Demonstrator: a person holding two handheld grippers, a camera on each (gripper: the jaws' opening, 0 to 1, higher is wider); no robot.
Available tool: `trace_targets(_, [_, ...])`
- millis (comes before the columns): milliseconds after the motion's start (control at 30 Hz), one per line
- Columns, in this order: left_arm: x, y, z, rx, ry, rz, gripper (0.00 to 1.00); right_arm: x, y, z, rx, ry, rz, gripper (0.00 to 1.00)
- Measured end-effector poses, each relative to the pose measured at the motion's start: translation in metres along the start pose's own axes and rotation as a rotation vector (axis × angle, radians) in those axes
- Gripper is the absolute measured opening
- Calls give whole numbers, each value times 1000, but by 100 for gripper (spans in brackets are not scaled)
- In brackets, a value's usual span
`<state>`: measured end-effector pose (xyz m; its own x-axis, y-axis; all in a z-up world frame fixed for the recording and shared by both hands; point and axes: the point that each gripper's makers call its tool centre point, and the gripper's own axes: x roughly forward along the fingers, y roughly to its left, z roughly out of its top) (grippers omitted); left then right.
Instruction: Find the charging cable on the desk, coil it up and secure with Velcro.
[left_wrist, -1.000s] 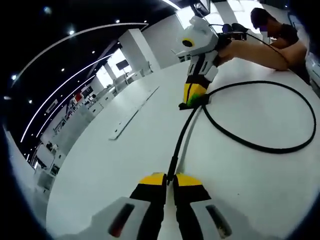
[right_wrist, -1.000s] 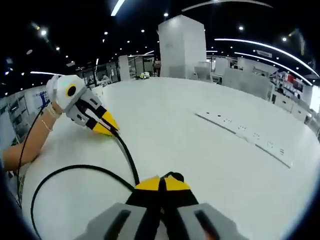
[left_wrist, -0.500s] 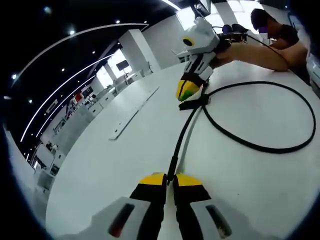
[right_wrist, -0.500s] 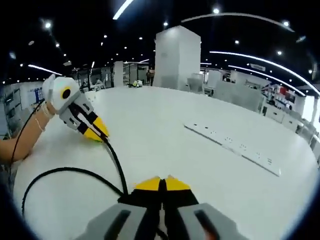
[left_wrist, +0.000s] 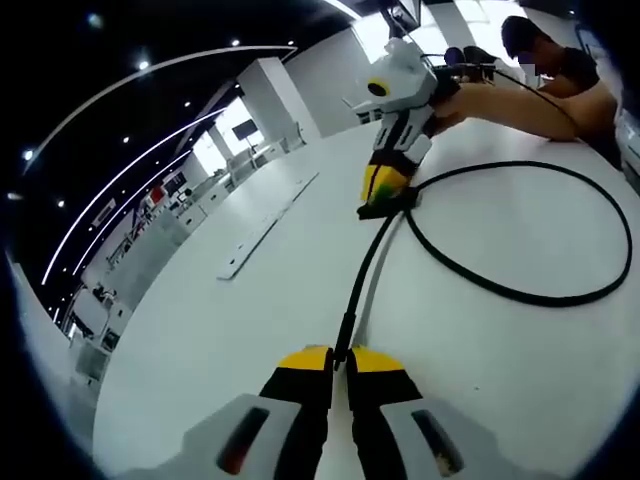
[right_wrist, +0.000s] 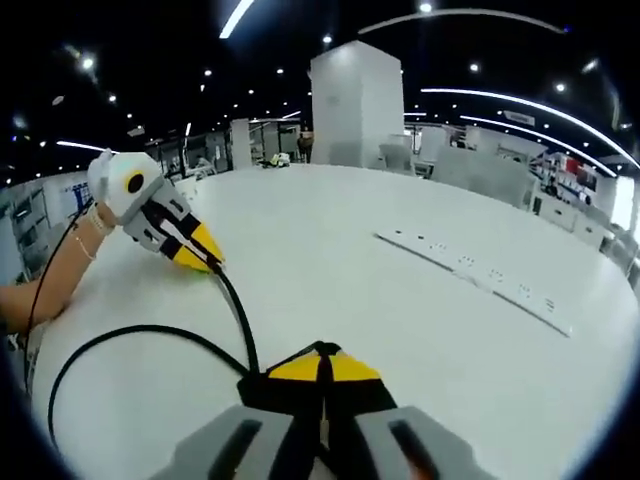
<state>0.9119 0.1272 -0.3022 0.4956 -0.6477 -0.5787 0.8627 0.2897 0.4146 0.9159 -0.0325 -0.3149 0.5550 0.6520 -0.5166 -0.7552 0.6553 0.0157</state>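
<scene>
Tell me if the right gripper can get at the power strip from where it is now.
Probably not yet. The right gripper looks shut on the cable, whose other end sits in the left gripper. The desk toward the power strip lies bare, but the cable would drag along.

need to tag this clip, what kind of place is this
Probably a large open-plan lab or office hall: a wide white desk with a built-in power strip, rows of workstations behind, and ceiling light strips overhead.

The cable (right_wrist: 150, 335) end is hidden inside the right claw (right_wrist: 320, 362).
</scene>
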Motion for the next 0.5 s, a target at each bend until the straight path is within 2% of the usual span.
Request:
trace_targets(400, [0, 1, 0, -7, 2, 0, 8, 8, 0, 7, -16, 10, -12, 2])
trace_targets(500, [-1, 4, 5, 12, -16, 6, 18, 8, 1, 7, -15, 8, -12, 2])
